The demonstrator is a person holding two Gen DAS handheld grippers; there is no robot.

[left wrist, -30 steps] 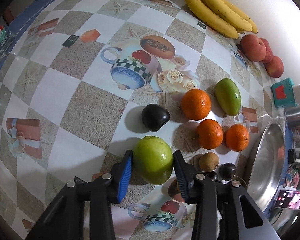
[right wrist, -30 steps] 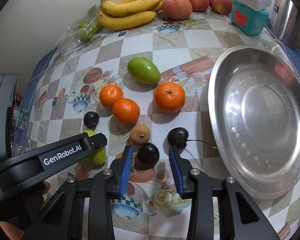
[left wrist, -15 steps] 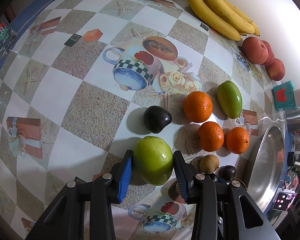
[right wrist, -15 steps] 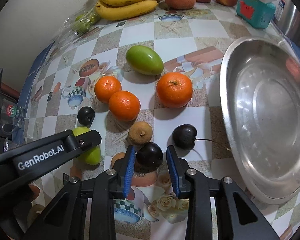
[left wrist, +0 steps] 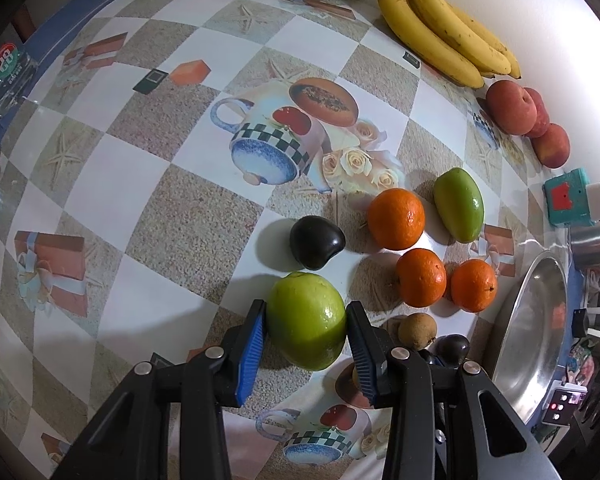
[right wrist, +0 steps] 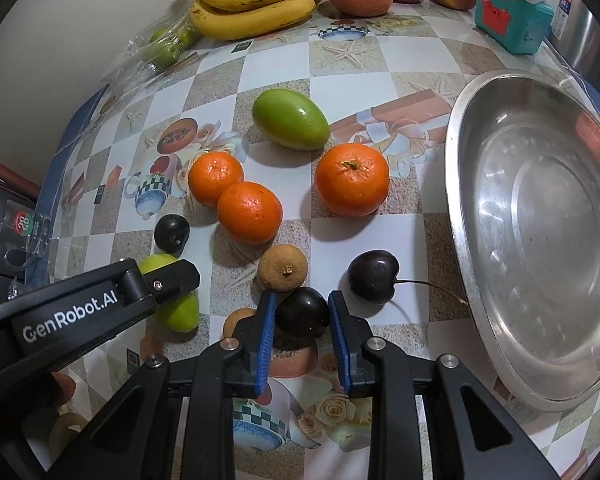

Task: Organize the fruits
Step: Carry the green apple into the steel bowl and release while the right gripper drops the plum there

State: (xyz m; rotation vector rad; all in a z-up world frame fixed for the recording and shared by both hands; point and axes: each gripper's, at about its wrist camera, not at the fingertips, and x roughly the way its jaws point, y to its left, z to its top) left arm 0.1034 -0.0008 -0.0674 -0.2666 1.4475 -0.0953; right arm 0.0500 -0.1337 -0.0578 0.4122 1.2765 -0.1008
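My left tongs (left wrist: 306, 320) pinch the green apple (left wrist: 306, 320), lower centre of frame, on the desk (left wrist: 100, 200) | my right tongs (right wrist: 301, 314) pinch a dark plum (right wrist: 301, 317), lower centre | oranges (right wrist: 249, 212) mid-frame | steel bowl (right wrist: 456, 184) at right edge

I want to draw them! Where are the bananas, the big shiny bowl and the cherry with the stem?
bananas (right wrist: 256, 4), right wrist view, middle of the bunch.
shiny bowl (right wrist: 540, 224), right wrist view, bare inside bottom.
cherry with the stem (right wrist: 372, 276), right wrist view, middle of its dark body.
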